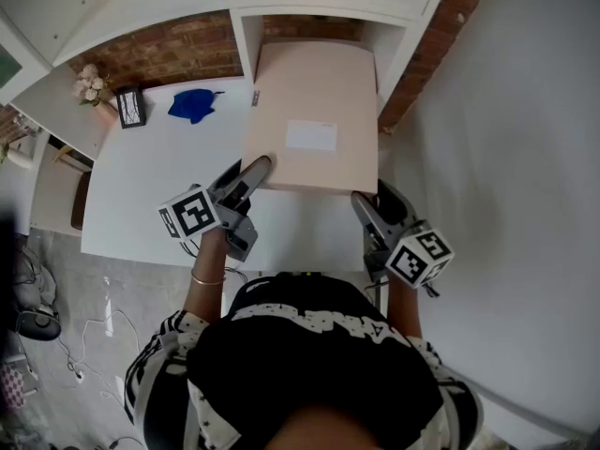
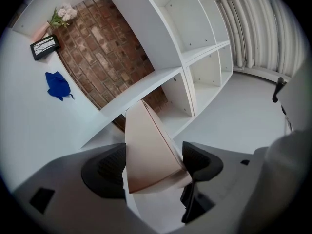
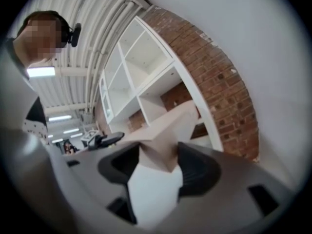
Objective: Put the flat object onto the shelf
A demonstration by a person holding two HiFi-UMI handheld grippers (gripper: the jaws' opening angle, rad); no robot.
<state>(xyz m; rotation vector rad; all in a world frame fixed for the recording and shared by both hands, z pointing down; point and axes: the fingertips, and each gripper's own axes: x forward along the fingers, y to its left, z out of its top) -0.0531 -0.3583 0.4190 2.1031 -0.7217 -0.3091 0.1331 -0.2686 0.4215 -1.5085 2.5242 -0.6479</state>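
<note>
On the far left of the white table [image 1: 141, 204], near the brick wall, there is a small bunch of pale flowers [image 1: 90, 82]. Just beside it stands a little black frame [image 1: 129, 107]. A bit more to the right lies a crumpled blue cloth [image 1: 192, 104], apart from the frame.

Next comes the left gripper [image 1: 255, 169], which points toward the shelf [image 1: 246, 45]. In the left gripper view its two dark pads [image 2: 108, 172] stand moderately apart and press on both faces of the near left corner of the flat object [image 1: 309, 111], so this gripper has a hold of it.

The flat object is a pale pink-beige box (rather thin, with a white label [image 1: 310, 135] on its top face). It lies lengthwise away from the person. Its far end is inside the mouth of a shelf compartment, just right of a white upright divider, and its near end reaches out over the table. I cannot tell if the near end touches the table.

At the near right corner of the flat object is the right gripper [image 1: 364, 200]. In the right gripper view the corner sits between the jaws, which are partly open, and both pads lie against it, so it is gripped here too.

To the right of the shelf there is only a plain white wall [image 1: 525, 157].
</note>
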